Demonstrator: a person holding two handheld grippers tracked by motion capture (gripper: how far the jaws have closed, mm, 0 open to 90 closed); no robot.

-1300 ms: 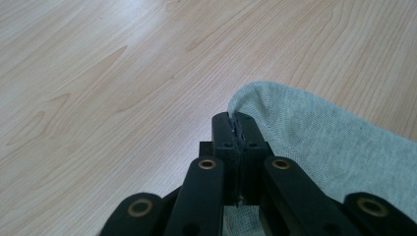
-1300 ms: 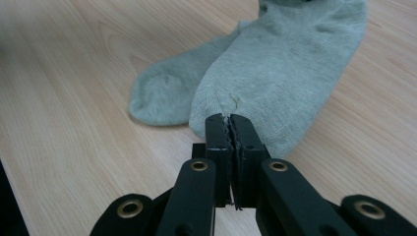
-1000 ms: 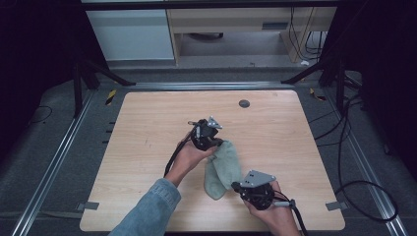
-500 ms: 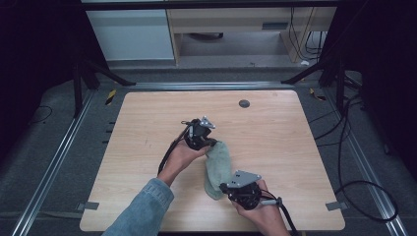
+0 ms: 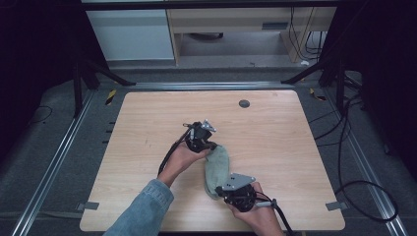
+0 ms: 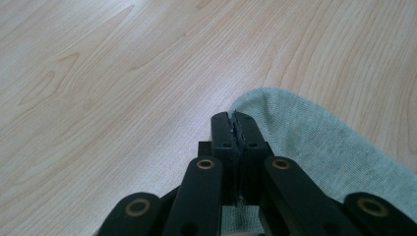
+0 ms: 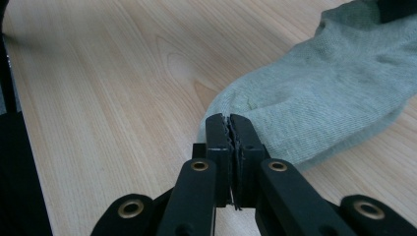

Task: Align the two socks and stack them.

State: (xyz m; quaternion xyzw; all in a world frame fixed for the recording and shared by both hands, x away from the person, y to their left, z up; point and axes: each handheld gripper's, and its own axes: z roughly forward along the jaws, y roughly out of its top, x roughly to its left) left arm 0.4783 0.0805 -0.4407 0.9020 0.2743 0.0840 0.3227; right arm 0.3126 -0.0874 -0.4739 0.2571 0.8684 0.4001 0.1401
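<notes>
A grey-green sock [image 5: 219, 167] lies on the wooden table [image 5: 147, 123], running from the middle toward the near edge. My left gripper [image 5: 211, 146] is at its far end, jaws pressed together with sock fabric caught between them. In the left gripper view the sock [image 6: 314, 142] spreads to the right of the shut left gripper [image 6: 235, 118]. My right gripper [image 5: 217, 190] is at the sock's near end. In the right gripper view the right gripper [image 7: 230, 120] is shut at the edge of the sock [image 7: 319, 98], pinching its hem.
A small dark round hole [image 5: 244, 103] sits near the table's far edge. Metal rails [image 5: 59, 162] run along both sides of the table, and black cables [image 5: 344, 147] lie on the floor at the right. A cabinet [image 5: 133, 29] stands beyond the table.
Both grippers have shifted left, the right one also toward the near edge, carrying the sock's ends with them. The sock now lies narrower and more bunched.
</notes>
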